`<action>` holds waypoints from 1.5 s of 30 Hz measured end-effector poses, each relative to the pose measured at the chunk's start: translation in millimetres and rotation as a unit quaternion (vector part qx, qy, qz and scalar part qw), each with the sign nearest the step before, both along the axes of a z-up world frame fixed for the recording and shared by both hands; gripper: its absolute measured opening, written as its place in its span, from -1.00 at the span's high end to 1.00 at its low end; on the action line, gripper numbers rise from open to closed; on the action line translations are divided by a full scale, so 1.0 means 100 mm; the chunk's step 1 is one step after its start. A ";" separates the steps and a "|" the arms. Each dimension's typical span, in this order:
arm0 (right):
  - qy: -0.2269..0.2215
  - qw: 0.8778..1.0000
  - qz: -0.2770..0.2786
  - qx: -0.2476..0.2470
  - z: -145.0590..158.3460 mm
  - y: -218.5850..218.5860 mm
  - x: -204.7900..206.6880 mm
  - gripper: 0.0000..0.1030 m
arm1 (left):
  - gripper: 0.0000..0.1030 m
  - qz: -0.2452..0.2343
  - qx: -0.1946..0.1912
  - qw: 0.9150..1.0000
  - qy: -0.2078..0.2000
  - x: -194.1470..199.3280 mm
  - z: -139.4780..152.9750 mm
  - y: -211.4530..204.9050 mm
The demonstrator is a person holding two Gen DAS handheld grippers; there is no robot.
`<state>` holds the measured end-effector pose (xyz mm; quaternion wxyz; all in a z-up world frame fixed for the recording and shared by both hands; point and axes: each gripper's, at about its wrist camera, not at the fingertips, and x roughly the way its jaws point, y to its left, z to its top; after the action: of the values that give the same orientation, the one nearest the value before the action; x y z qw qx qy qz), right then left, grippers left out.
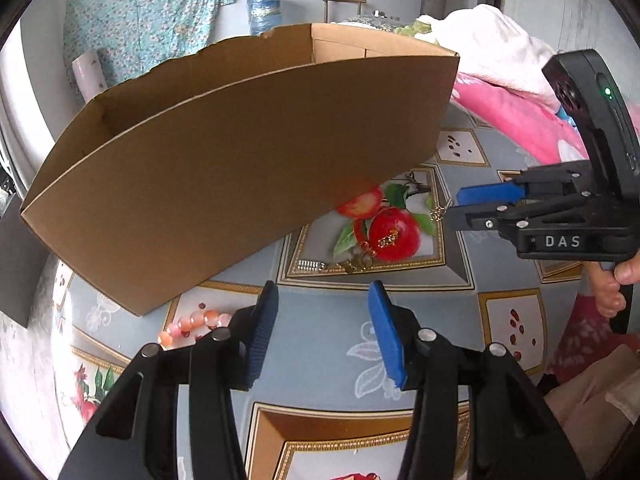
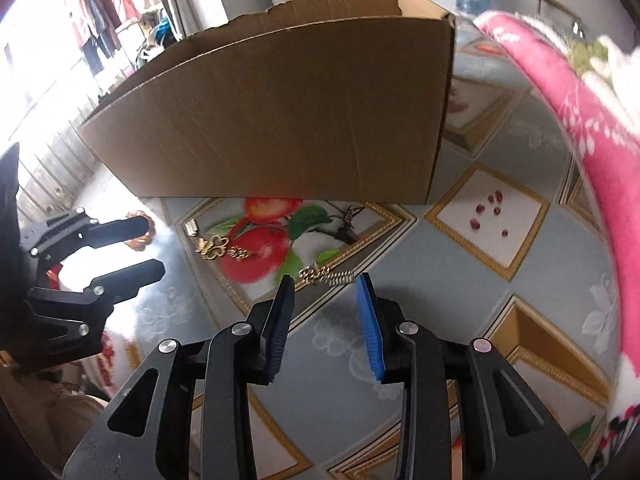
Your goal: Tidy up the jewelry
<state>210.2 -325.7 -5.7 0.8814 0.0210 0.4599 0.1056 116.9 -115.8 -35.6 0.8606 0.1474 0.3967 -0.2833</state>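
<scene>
Jaws of both grippers spread, nothing between them: left gripper [image 1: 324,332] over bare worktop; right gripper [image 2: 326,328] just short of a small gold chain piece with a coiled silver end [image 2: 326,276].

Items: gold flower-shaped trinket [image 2: 214,246] and gold charm [image 2: 240,253] on the red fruit print; string of pink-orange beads [image 1: 192,326] beside the open brown cardboard box [image 1: 240,168]; all on the patterned blue-and-gold oilcloth worktop [image 2: 400,280].

Step, judged: approach for first pick. Next move calls for lowering the right jaws astride the chain piece, then closing.

Lettering: "DAS" on the right gripper body.
</scene>
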 end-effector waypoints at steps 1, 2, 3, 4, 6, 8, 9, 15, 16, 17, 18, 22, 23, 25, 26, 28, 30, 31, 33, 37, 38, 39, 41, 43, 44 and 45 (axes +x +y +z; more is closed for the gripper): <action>-0.004 1.000 -0.001 -0.001 0.01 0.00 0.00 0.42 | 0.12 0.001 0.000 1.000 0.001 0.01 0.00 0.00; -0.007 1.000 -0.001 -0.002 0.01 -0.02 0.02 0.43 | 0.12 0.002 -0.001 1.000 0.002 0.03 -0.01 0.01; -0.008 1.000 -0.001 -0.004 0.01 -0.02 0.03 0.43 | 0.12 0.003 -0.001 1.000 0.003 0.04 -0.02 0.01; -0.008 1.000 -0.001 -0.007 0.01 -0.01 0.05 0.43 | 0.12 0.004 -0.001 1.000 0.003 0.05 -0.02 0.01; -0.008 1.000 0.000 -0.014 -0.02 -0.01 0.06 0.47 | 0.12 0.003 -0.003 1.000 0.004 0.07 -0.03 0.01; -0.006 1.000 0.001 -0.021 -0.05 0.02 0.07 0.55 | 0.12 0.003 -0.003 1.000 0.005 0.08 -0.05 0.00; -0.008 1.000 0.000 -0.023 -0.05 0.04 0.07 0.58 | 0.12 0.003 -0.004 1.000 0.006 0.08 -0.04 0.02; -0.008 1.000 0.001 -0.030 -0.06 0.03 0.04 0.94 | 0.12 0.002 -0.004 1.000 0.007 0.08 -0.04 0.02; -0.007 1.000 0.002 -0.029 -0.06 0.03 0.03 0.97 | 0.12 0.002 -0.004 1.000 0.007 0.08 -0.04 0.02; -0.004 1.000 0.003 -0.026 -0.06 0.02 0.02 0.98 | 0.12 0.002 -0.004 1.000 0.007 0.08 -0.04 0.02; 0.000 1.000 0.005 -0.023 -0.07 0.03 0.01 0.98 | 0.12 0.003 -0.003 1.000 0.006 0.07 -0.04 0.02; 0.015 1.000 0.012 -0.005 -0.06 -0.01 -0.05 0.98 | 0.12 0.003 -0.001 1.000 0.005 0.06 -0.05 0.01; 0.019 1.000 0.015 0.007 -0.04 -0.02 -0.05 0.95 | 0.12 0.003 -0.001 1.000 0.005 0.06 -0.05 0.01; 0.016 1.000 0.010 0.023 -0.02 -0.05 -0.04 0.84 | 0.12 0.004 -0.001 1.000 0.004 0.06 -0.05 0.01; 0.015 0.999 0.008 0.033 -0.01 -0.06 -0.02 0.77 | 0.12 0.004 -0.001 1.000 0.004 0.06 -0.05 0.01; 0.011 0.999 0.001 0.041 0.00 -0.07 -0.01 0.52 | 0.12 0.006 -0.001 1.000 0.002 0.05 -0.05 0.02; 0.010 0.999 -0.003 0.045 0.00 -0.07 0.00 0.51 | 0.11 0.010 -0.004 1.000 -0.003 0.06 -0.04 0.03; 0.010 0.999 -0.004 0.046 0.00 -0.07 0.00 0.51 | 0.11 0.011 -0.004 1.000 -0.006 0.07 -0.03 0.04; 0.012 0.999 -0.006 0.048 -0.02 -0.09 0.03 0.51 | 0.12 0.014 -0.007 1.000 -0.009 0.09 -0.03 0.04; 0.013 0.999 -0.010 0.048 -0.04 -0.13 0.06 0.51 | 0.12 0.015 -0.006 1.000 -0.011 0.16 -0.03 0.01; 0.013 0.999 -0.011 0.049 -0.04 -0.14 0.06 0.51 | 0.12 0.014 -0.005 1.000 -0.012 0.17 -0.03 0.00; 0.013 0.999 -0.011 0.051 -0.04 -0.15 0.06 0.51 | 0.12 0.013 -0.004 1.000 -0.015 0.18 -0.04 -0.02; 0.011 0.999 -0.012 0.052 -0.02 -0.15 0.06 0.51 | 0.21 0.010 -0.008 1.000 -0.015 0.20 -0.05 -0.03; 0.009 0.999 -0.012 0.052 -0.01 -0.17 0.07 0.51 | 0.28 0.009 -0.011 1.000 -0.009 0.22 -0.07 -0.03; 0.009 0.999 -0.012 0.053 -0.02 -0.17 0.08 0.51 | 0.35 0.009 -0.010 1.000 -0.003 0.24 -0.09 -0.03; 0.009 0.998 -0.013 0.053 -0.02 -0.18 0.09 0.51 | 0.42 0.011 -0.008 1.000 0.000 0.25 -0.10 -0.03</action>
<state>218.8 -343.7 -7.8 0.8763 0.0745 0.4610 0.1184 141.6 -118.5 -46.1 0.8647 0.1359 0.3959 -0.2775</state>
